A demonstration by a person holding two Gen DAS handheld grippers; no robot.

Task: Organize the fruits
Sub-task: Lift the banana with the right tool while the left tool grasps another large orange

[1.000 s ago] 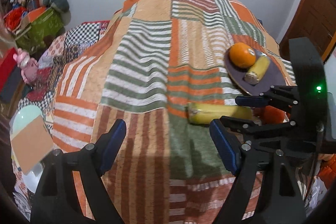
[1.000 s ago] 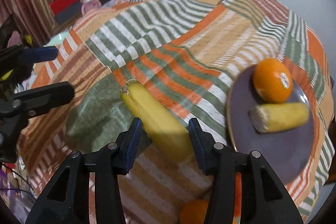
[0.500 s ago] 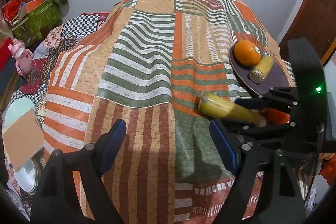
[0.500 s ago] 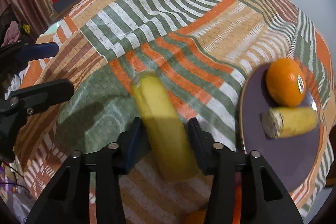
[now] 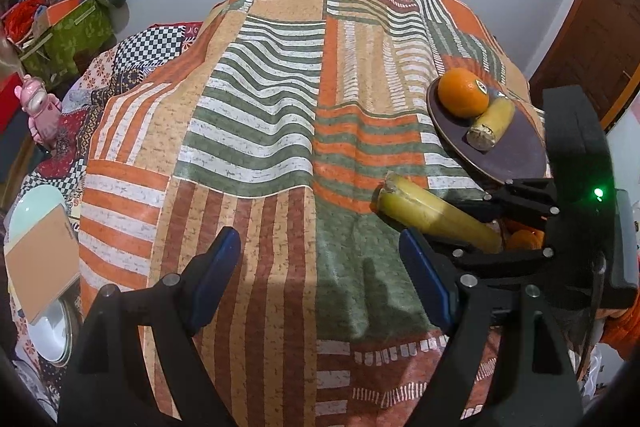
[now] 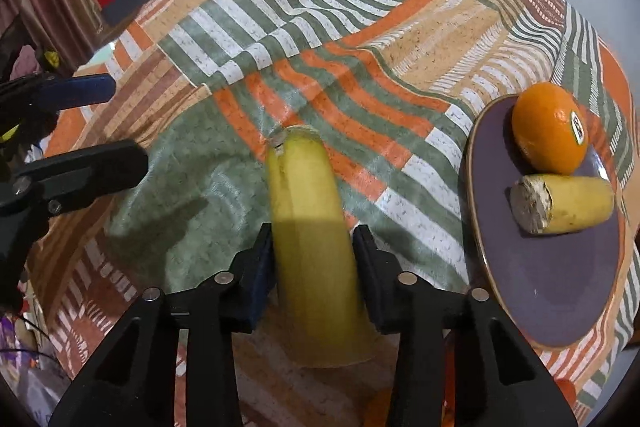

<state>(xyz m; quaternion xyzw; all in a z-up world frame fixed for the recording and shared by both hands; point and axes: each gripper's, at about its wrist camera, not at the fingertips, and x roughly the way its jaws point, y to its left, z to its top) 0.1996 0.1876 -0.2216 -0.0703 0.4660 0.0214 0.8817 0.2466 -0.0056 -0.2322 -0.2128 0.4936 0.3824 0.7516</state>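
Home bedroom: patchwork quilt (image 5: 280,115), pink toy (image 5: 40,107), cluttered green box (image 5: 68,39)

Two grippers are in view: the left gripper (image 5: 320,279) at six o'clock and the right gripper (image 6: 314,267) closed around a banana. There are two banana pieces: the long banana (image 6: 312,239) and a short banana piece (image 6: 564,203) on the plate. One whole orange (image 6: 550,129) sits on the one purple plate (image 6: 552,291) at three o'clock, all on one striped cloth (image 5: 260,131).

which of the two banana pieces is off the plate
The longer banana piece, clamped between the right tongs over the striped cloth. The short stub lies on the purple plate beside the orange.
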